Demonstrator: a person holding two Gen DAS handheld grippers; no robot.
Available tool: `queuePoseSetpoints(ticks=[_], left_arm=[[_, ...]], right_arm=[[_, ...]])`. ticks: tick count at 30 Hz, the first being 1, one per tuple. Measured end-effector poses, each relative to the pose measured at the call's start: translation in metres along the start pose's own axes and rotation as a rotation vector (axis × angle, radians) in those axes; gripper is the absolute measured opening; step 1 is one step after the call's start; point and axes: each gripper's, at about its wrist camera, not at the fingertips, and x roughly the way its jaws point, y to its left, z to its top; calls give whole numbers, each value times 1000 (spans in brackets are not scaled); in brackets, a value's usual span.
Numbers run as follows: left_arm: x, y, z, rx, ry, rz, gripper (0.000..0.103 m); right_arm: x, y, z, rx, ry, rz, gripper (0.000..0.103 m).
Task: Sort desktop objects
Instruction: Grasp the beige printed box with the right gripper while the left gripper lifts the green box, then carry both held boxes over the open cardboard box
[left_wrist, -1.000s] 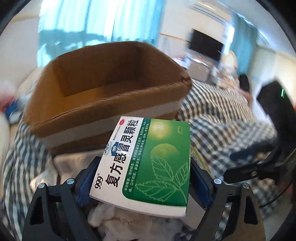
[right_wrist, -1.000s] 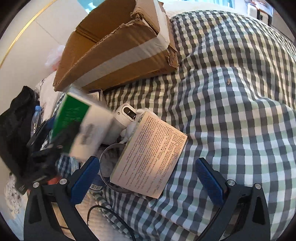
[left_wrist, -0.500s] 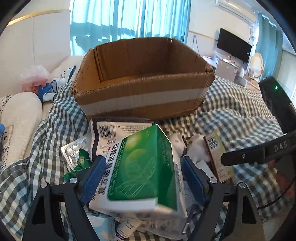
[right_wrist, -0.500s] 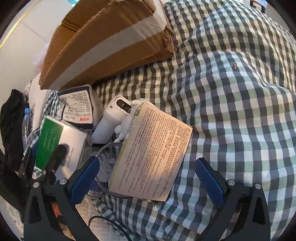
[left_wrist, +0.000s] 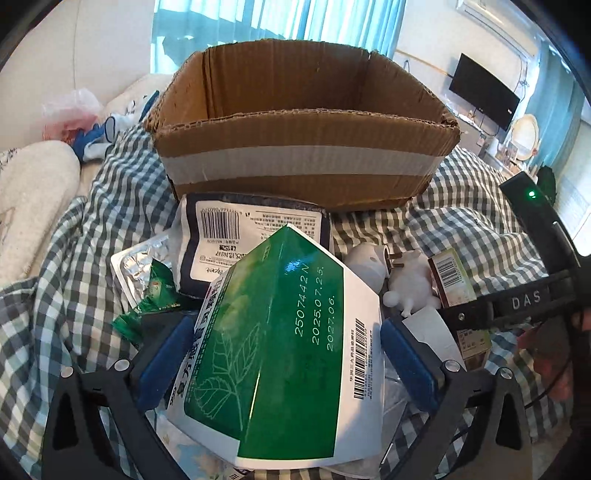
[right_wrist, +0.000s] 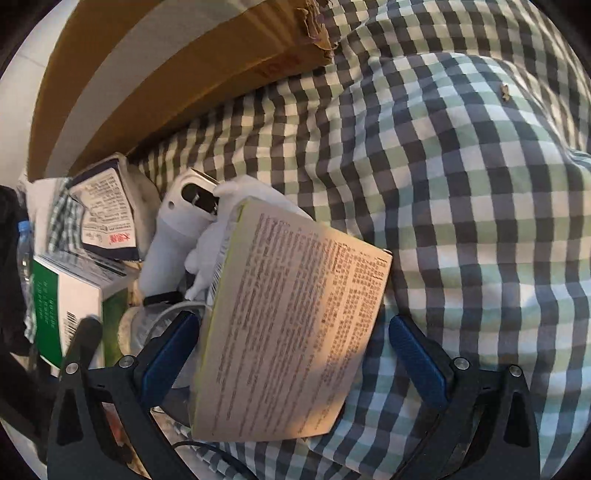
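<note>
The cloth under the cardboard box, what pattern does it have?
The cloth is checked in dark grey, white and pale green. The right wrist view shows it best.

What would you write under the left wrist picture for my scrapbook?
Open left gripper, jaws just widened, around a green and white medicine box lying on a cluttered checked cloth, cardboard box behind.

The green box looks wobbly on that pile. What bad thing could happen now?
1. The green box sits tilted on the pile between the left gripper pads, whose jaws have just been opening, so it may slide off.
2. The right gripper straddles the tan box, which leans on a white charger; closing could nudge the charger or tip the box.
</note>
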Motion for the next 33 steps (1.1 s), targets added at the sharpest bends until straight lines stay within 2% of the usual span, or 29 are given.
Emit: queuePoseSetpoints(ticks=[2,3,4,10,18,23,27,33], left_arm=[[0,1,0,-3,6,-11,103],[0,2,0,-6,10,-15,103],[0,2,0,-8,12,-20,103],[-7,7,-2,-31,3,-31,103],[-26,18,-10,-107,-65,-39,99],[-30,11,-19,-85,-73,-23,97],[-40,4,-26,-69,-111,4,96],[-56,-8,-28,-48,-160,27,95]], right_arm=[[-2,1,1,-15,-11,21,100],[-3,2,1,-20,-16,28,89],[-3,2,0,-19,-22,37,86],[-15,9,-7,-25,-64,71,85],[-44,9,-12,-65,-140,105,85],[-56,13,-25,-110,-181,114,85],[-67,22,-28,-128,-208,131,85],[-90,14,-49,-161,-251,143,85]])
